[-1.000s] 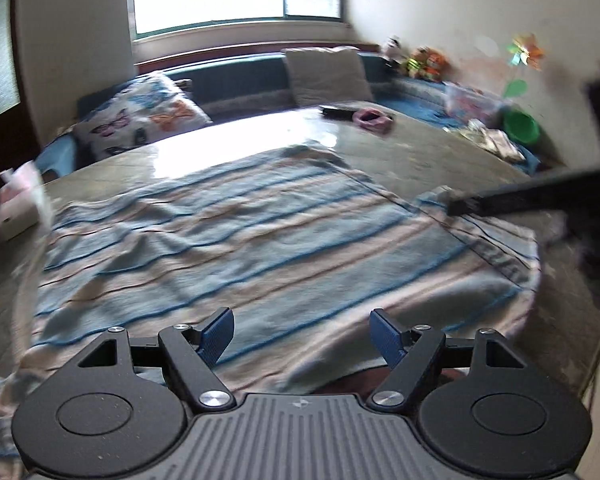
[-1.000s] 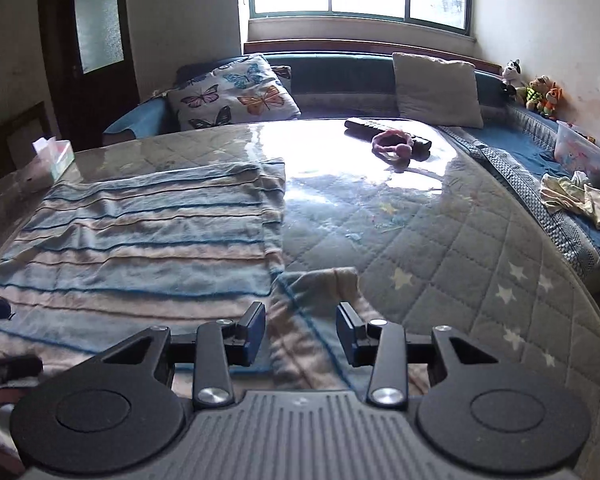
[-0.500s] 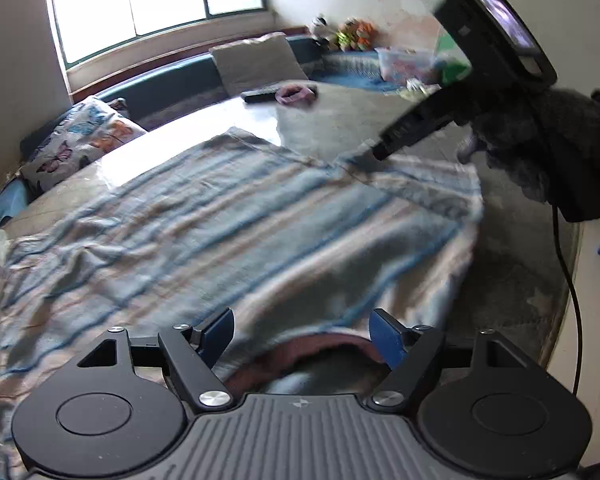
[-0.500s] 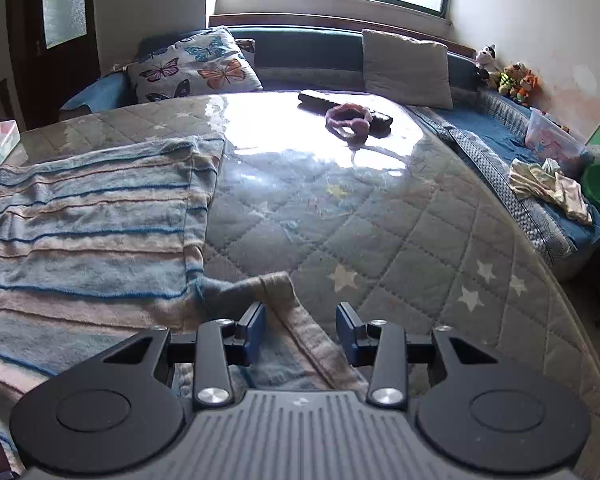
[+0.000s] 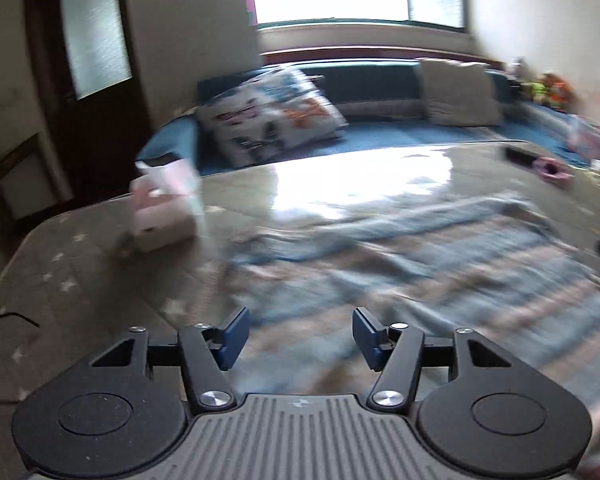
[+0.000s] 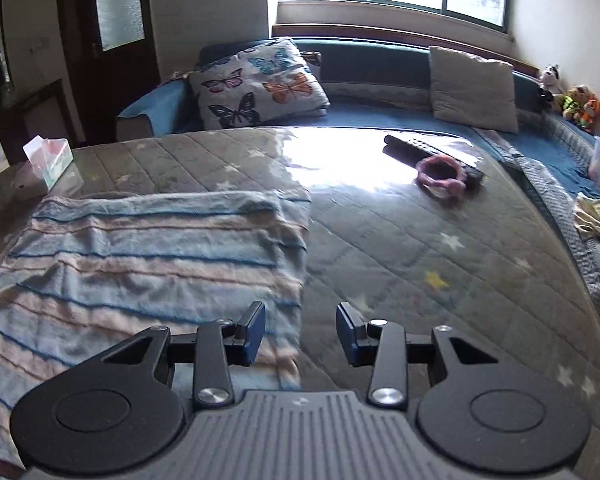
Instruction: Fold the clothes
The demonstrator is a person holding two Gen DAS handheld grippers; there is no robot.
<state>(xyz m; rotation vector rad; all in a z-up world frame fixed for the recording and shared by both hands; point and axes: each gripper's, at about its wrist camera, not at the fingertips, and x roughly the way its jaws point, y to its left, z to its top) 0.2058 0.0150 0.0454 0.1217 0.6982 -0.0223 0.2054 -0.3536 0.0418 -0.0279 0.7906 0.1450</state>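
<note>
A grey quilted cover with stars [image 6: 432, 256] lies over the table under a glossy clear sheet, in a room with a bright window behind. Nearest, the right hand-held gripper [image 6: 301, 336] hangs with its jaws wide apart and empty, over the right edge of the striped blue and pink cloth [image 6: 148, 256], which lies spread flat on the left part of the table. The left hand-held gripper [image 5: 300, 338] is likewise spread wide and holds nothing, above the cloth's near left end; that view is blurred, so the folds there are hard to read. Farther back, a tissue box [image 6: 50, 160] stands near the left edge, a pink ring [image 6: 440, 174] touches a dark remote [image 6: 416, 148], and a butterfly pillow [image 6: 260, 82] rests on the blue sofa.
</note>
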